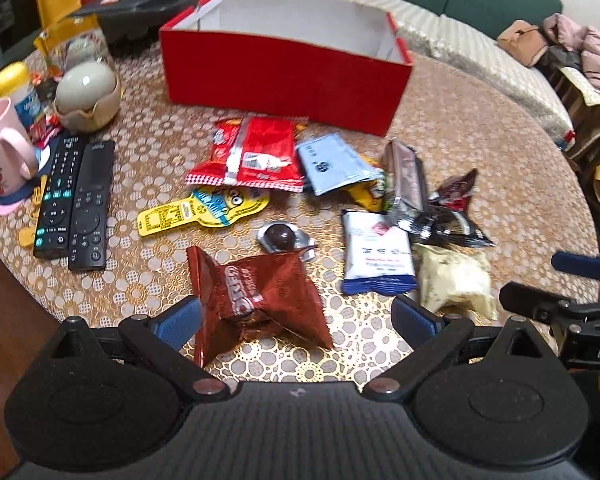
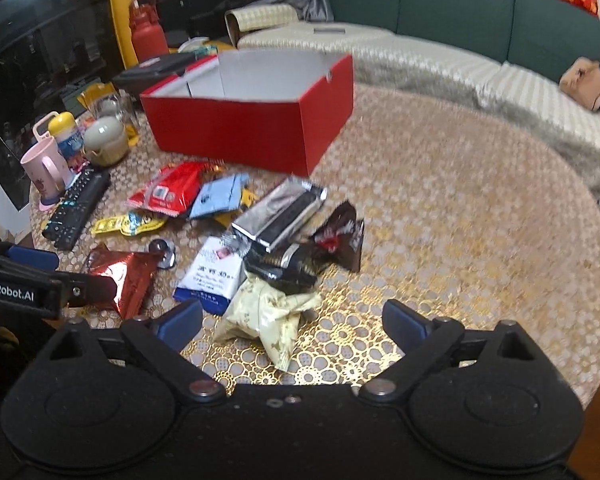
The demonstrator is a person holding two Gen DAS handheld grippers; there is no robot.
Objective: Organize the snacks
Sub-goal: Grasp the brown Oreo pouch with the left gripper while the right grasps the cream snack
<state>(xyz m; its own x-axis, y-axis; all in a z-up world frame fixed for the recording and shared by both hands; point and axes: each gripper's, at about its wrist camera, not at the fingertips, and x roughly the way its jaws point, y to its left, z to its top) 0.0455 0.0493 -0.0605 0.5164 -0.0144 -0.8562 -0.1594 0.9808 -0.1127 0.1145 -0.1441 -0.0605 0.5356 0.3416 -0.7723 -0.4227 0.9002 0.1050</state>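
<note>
Now, what I see through both wrist cameras:

Desk: a round desk under a gold lace-pattern cover, with snacks scattered over its middle.

Box: an open red box, white inside, stands at the far side of the desk, beyond the snacks. I see nothing in the part of its inside that shows.

My left gripper: its blue-padded fingers are spread wide. A crumpled red-brown foil packet sits between them, close to the left finger; I cannot tell whether that finger touches it.

My right gripper: its fingers are spread wide too. A cream-coloured packet lies between them, nearer the left finger, with no finger pressing on it.

Near snacks: a white and blue packet lies just beside the cream one, and a round foil-wrapped chocolate sits just beyond the red-brown packet.

Middle snacks: a yellow cartoon-print packet, a big red bag, a pale blue pouch, a silver and black bar and dark wrappers lie in a loose heap in front of the box.

Left edge of the desk: two black remotes lie side by side, next to a pink mug.

Background: a green sofa curves behind the desk.
</note>
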